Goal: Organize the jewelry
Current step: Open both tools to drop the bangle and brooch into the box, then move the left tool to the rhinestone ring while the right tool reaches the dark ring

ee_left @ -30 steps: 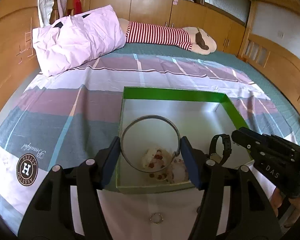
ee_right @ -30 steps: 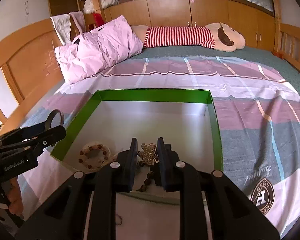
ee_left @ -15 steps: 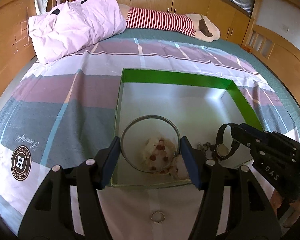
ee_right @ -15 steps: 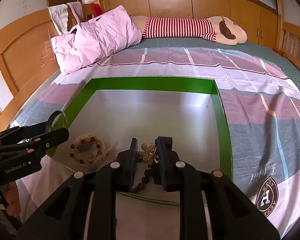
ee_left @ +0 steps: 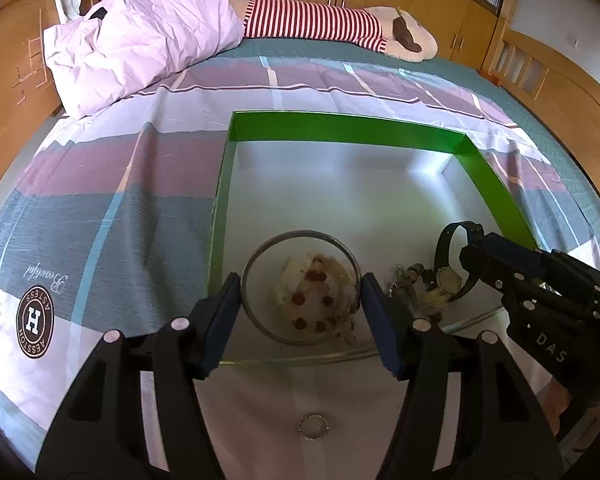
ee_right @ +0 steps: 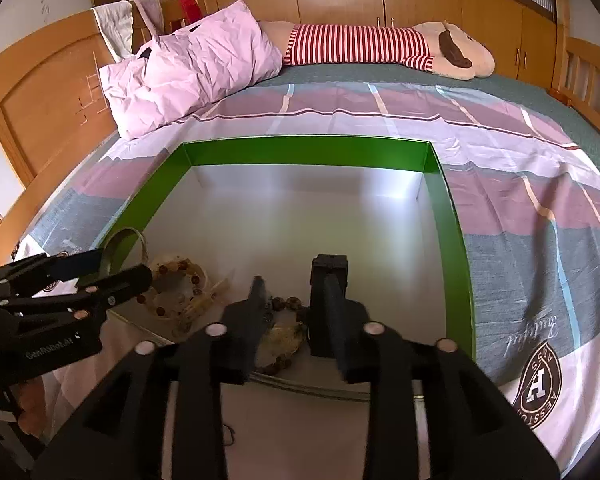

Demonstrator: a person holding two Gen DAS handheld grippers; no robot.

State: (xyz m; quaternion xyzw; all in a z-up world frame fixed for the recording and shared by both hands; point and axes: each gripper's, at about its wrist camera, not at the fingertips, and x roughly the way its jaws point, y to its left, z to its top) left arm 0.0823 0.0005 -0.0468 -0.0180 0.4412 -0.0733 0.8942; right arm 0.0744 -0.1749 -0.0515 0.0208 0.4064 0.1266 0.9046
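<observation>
A green-walled box with a silver floor lies on the bed. My left gripper is shut on a thin metal bangle and holds it over the box's near left part, above a beaded bracelet. My right gripper is open inside the box, above a gold pendant with dark beads lying on the floor. A black watch hangs at its finger in the left wrist view. The bangle, bracelet and box also show in the right wrist view.
A small ring lies on the white sheet in front of the box. A pink pillow and a striped plush toy lie at the head of the bed. Wooden bed frame stands at the left.
Both grippers have moved forward and down over the box. My right gripper has opened and the gold pendant with beads now lies on the box floor.
</observation>
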